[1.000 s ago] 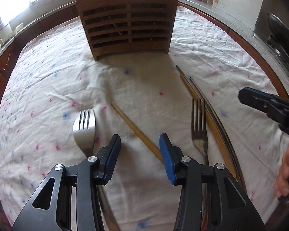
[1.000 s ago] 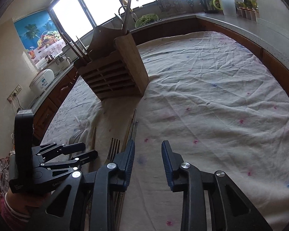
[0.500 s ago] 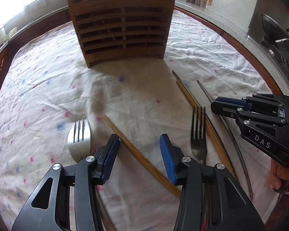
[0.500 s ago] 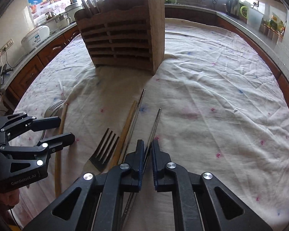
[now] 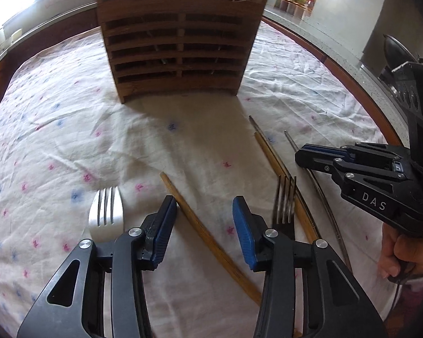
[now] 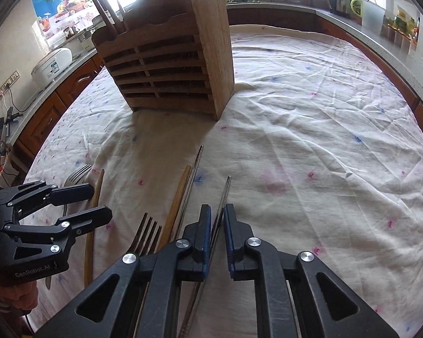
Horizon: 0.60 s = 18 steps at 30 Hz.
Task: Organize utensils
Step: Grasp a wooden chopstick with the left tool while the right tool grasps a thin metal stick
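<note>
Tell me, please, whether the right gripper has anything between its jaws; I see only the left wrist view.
Observer: Yes. The right gripper is closed on a metal chopstick, which lies along the cloth between the pads.
Operator: Thank you. Does the holder have anything in it?
Observer: Yes. Dark chopsticks stick up out of the left end of the holder, as the right wrist view shows it.

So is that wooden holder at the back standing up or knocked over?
Standing up. The wooden holder sits flat on the cloth, with utensil handles poking out of its top.
</note>
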Motion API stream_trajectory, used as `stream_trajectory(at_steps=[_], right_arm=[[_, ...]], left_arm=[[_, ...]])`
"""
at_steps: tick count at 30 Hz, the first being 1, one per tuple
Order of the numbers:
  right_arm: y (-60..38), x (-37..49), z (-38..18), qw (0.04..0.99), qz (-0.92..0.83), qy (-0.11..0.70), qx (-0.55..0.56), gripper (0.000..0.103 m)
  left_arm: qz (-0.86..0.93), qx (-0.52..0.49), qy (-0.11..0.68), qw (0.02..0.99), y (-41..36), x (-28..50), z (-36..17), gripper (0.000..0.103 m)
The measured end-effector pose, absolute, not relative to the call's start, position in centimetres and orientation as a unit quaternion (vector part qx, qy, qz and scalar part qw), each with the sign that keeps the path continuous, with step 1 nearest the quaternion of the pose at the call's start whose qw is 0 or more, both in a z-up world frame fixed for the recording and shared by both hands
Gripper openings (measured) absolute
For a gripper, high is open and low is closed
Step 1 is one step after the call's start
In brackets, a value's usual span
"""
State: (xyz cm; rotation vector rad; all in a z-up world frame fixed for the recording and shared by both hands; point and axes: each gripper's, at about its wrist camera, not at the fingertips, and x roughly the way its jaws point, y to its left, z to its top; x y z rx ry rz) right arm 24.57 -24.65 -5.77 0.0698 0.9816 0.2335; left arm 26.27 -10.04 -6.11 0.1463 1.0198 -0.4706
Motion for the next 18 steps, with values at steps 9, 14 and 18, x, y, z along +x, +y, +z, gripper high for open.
stream_trajectory(at_steps=[9,14,18], right_arm=[[-26.6,24.7,-5.8,0.869,0.126,0.472,0.076,0.009],[-25.5,25.1,-5.8,0.873,0.124,0.468,0.053,0.010],[-25.0,24.9,-5.9,0.879,0.119,0.460,0.031,0.008]], left_arm=[[-0.204,0.094,0.502,0.835,-10.3,26.8,-6.0,0.033],[-0.205,0.116,0.480,0.845,-11.4,26.6,-6.3,0.026],[-0.208,0.111,0.477,0.847,-11.1,26.7,-6.1,0.013]])
